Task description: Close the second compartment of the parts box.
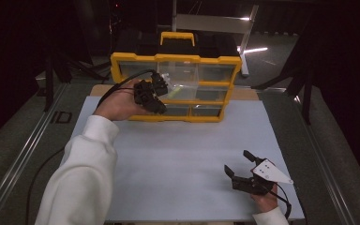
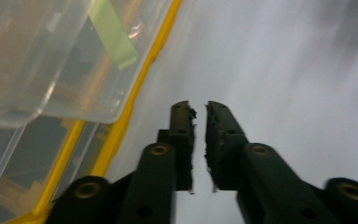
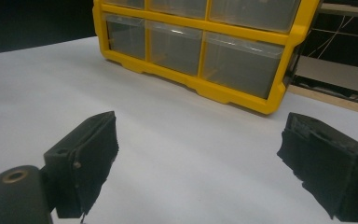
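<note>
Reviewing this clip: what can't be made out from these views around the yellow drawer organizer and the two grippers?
- Drawer contents in the yellow organizer: high view, too small, glare.
- Left gripper jaws nearly together; in the high view, the hand hides whether they pinch anything.
- Green strip: left gripper view, blurred.
- Right gripper: bodies cut off by the frame edge.

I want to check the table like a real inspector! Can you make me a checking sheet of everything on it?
Surface: white table top, bare in the middle.
Job's things: yellow drawer cabinet stands at the far edge; one clear drawer is pulled out, with a green strip on it.
Clutter: nothing seen.
Grippers: left claw is at the cabinet's front, shut, nothing between its jaws; right claw waits near the front right corner, open and empty.
Cables: a black cable trails from the left claw; another cable loops at the right one.
Surroundings: dark room, metal rails beside the table.
</note>
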`<state>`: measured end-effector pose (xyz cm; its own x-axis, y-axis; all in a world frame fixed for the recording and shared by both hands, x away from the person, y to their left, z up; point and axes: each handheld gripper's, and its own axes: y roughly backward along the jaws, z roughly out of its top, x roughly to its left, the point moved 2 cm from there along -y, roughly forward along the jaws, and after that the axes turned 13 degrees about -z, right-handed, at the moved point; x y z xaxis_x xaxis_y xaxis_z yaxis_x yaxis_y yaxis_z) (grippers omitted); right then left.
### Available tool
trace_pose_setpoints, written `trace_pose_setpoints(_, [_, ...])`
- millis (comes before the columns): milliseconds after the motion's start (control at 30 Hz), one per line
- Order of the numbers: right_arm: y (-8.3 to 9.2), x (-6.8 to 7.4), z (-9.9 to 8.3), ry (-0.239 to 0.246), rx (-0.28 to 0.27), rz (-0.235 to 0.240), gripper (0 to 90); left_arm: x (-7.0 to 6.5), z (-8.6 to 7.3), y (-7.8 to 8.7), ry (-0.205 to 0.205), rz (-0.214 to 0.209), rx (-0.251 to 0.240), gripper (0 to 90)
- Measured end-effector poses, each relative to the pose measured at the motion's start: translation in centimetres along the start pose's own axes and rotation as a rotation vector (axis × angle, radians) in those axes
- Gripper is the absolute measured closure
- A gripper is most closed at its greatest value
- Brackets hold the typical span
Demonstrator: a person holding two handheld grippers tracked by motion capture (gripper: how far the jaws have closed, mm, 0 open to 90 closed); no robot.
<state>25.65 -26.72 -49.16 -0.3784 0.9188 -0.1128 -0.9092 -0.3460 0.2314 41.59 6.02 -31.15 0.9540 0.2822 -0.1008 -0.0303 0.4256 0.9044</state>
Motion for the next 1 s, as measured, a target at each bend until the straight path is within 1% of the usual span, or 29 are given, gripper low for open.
trace_pose_setpoints(33, [0.02,0.01,0.01,-0.003,0.0,0.0,10.5,0.0,0.05,-0.02,-0.004,0.01,-0.001,87.4])
trace_pose_setpoints(67, [0.02,0.01,0.02,-0.003,0.001,0.0,10.6,0.0,0.1,-0.06,0.002,0.018,-0.012,89.0])
trace_pose_setpoints(267, [0.0,0.0,0.0,-0.001,0.001,0.0,10.6,0.22,0.36,-0.14,0.003,0.047,-0.043,90.0])
trace_pose_setpoints(333, [0.0,0.0,0.0,-0.002,0.001,0.0,10.6,0.38,0.35,-0.23,0.013,0.047,-0.064,90.0])
trace_pose_setpoints(367, [-0.01,0.0,0.0,-0.001,0.001,0.0,10.6,0.49,0.31,-0.32,0.017,0.056,-0.067,90.0])
trace_pose_setpoints(433, [-0.01,0.02,0.0,-0.001,0.002,0.0,10.6,0.61,0.22,-0.54,0.031,0.055,-0.069,90.0])
trace_pose_setpoints(467, [-0.01,0.03,-0.01,-0.001,0.003,0.0,10.6,0.65,0.21,-0.63,0.028,0.063,-0.071,90.0])
trace_pose_setpoints(533, [-0.01,0.03,-0.01,-0.002,0.003,0.0,10.6,0.67,0.2,-0.69,0.03,0.066,-0.077,90.0])
trace_pose_setpoints(567, [-0.02,0.03,-0.01,-0.004,0.004,-0.002,10.6,0.78,0.26,-0.71,0.022,0.087,-0.075,90.0])
trace_pose_setpoints(600, [-0.02,0.03,-0.01,-0.004,0.004,-0.002,10.6,0.78,0.26,-0.71,0.022,0.087,-0.075,90.0])
trace_pose_setpoints(633, [-0.02,0.0,0.0,0.0,0.001,-0.002,10.6,0.8,0.31,-0.72,0.03,0.091,-0.088,90.0])
trace_pose_setpoints(667, [-0.01,0.01,0.0,-0.001,0.002,-0.002,10.6,0.75,0.41,-0.73,0.03,0.1,-0.103,90.0])
trace_pose_setpoints(700, [0.0,0.0,0.0,0.0,0.001,-0.001,10.6,0.75,0.41,-0.73,0.03,0.1,-0.103,90.0])
trace_pose_setpoints(733, [0.0,0.0,0.0,-0.001,0.001,-0.003,10.6,0.63,0.53,-0.73,0.018,0.107,-0.103,90.0])
trace_pose_setpoints(800, [0.0,-0.03,0.01,0.0,-0.001,-0.003,10.6,0.51,0.63,-0.82,0.018,0.109,-0.109,90.0])
trace_pose_setpoints(833, [0.0,-0.02,0.01,0.0,0.0,-0.003,10.6,0.44,0.68,-0.88,0.02,0.126,-0.113,90.0])
trace_pose_setpoints(900, [0.02,0.0,0.02,-0.001,0.0,-0.002,10.6,0.48,0.73,-0.86,0.022,0.126,-0.116,90.0])
trace_pose_setpoints(933, [0.04,0.01,0.02,-0.001,0.001,-0.001,10.6,0.45,0.8,-0.87,0.024,0.15,-0.133,90.0])
trace_pose_setpoints(967, [0.04,0.01,0.02,-0.001,0.001,-0.001,10.6,0.45,0.8,-0.87,0.024,0.15,-0.133,90.0])
trace_pose_setpoints(1000, [0.05,-0.02,0.03,0.001,0.0,-0.002,10.6,0.48,0.79,-0.87,0.026,0.158,-0.147,90.0])
